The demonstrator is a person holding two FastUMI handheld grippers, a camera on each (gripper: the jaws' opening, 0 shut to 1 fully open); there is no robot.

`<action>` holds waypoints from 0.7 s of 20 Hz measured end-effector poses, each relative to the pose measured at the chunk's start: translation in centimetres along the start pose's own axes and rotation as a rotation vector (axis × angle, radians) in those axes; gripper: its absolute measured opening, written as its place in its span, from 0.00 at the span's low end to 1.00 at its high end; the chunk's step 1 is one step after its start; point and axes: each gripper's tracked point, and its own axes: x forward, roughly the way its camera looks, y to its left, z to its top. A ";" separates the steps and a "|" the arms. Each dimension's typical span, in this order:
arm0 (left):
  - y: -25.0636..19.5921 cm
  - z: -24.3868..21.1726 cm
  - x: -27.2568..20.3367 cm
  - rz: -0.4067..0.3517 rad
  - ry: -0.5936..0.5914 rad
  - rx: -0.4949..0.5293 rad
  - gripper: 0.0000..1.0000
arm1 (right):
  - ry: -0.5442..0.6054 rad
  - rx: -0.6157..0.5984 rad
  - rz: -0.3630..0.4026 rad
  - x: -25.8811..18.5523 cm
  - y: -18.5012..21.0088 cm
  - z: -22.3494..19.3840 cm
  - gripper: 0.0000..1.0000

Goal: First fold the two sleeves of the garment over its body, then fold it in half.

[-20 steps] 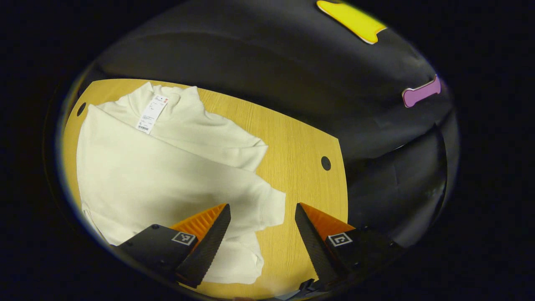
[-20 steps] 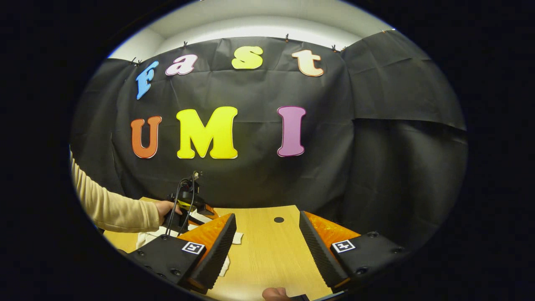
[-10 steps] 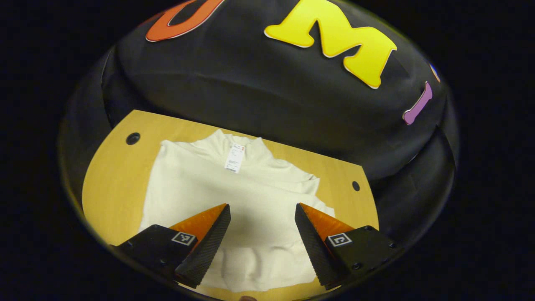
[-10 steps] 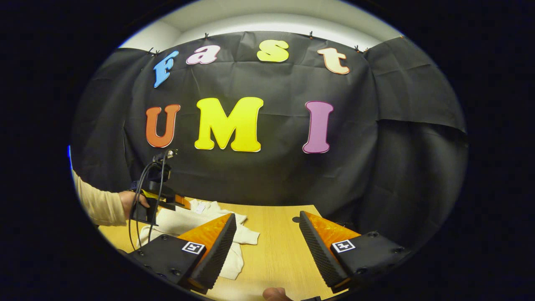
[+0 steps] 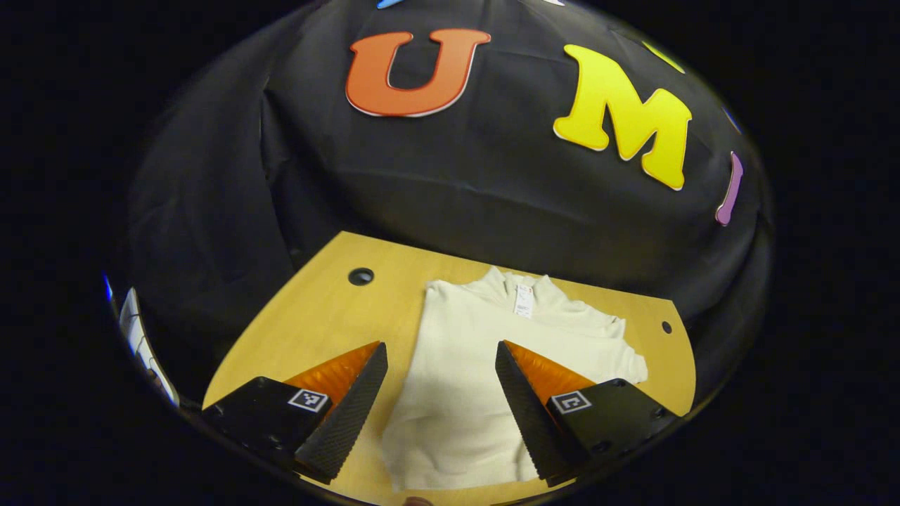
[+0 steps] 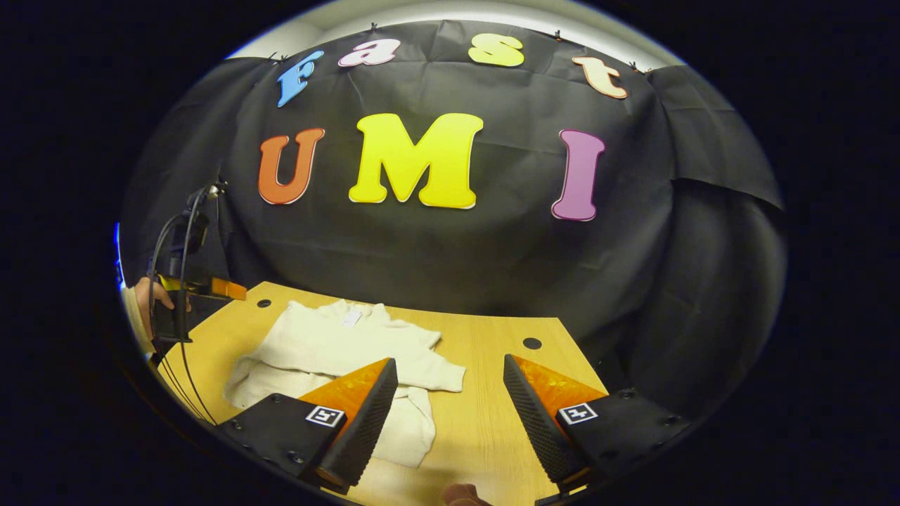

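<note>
The cream-white knit garment (image 5: 485,379) lies flat on the light wooden table (image 5: 316,330), sleeves folded across its body, while the left gripper (image 5: 441,400) and right gripper (image 6: 450,414) hover spread and empty, presumably clearing the cloth between folds.

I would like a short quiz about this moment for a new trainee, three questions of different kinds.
1. True or false: the left tongs grip the white garment.
2. The paper tag sits at the garment's: A) hem B) collar C) cuff
3. Fill in: the garment lies on a ______ table.

Key: 1 false, both the left and the right tongs are open and hold nothing. 2 B. 3 wooden.
</note>
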 end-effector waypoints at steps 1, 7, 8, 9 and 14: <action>1.8 0.1 -0.3 0.023 -0.052 0.022 0.99 | 0.019 -0.003 0.004 0.6 0.5 -0.6 0.94; 2.6 -1.6 -2.8 0.020 -0.101 0.078 0.99 | 0.172 -0.004 0.013 3.1 3.1 -5.1 0.94; 2.8 -3.0 -3.2 0.014 -0.076 0.075 0.99 | 0.206 -0.008 0.010 3.5 3.2 -6.3 0.94; 3.1 -4.5 -3.3 0.015 -0.046 0.074 0.99 | 0.243 -0.008 0.007 3.8 3.4 -7.4 0.93; 3.9 -12.8 -2.3 0.028 0.149 0.086 0.99 | 0.387 -0.021 0.014 5.2 4.7 -12.5 0.93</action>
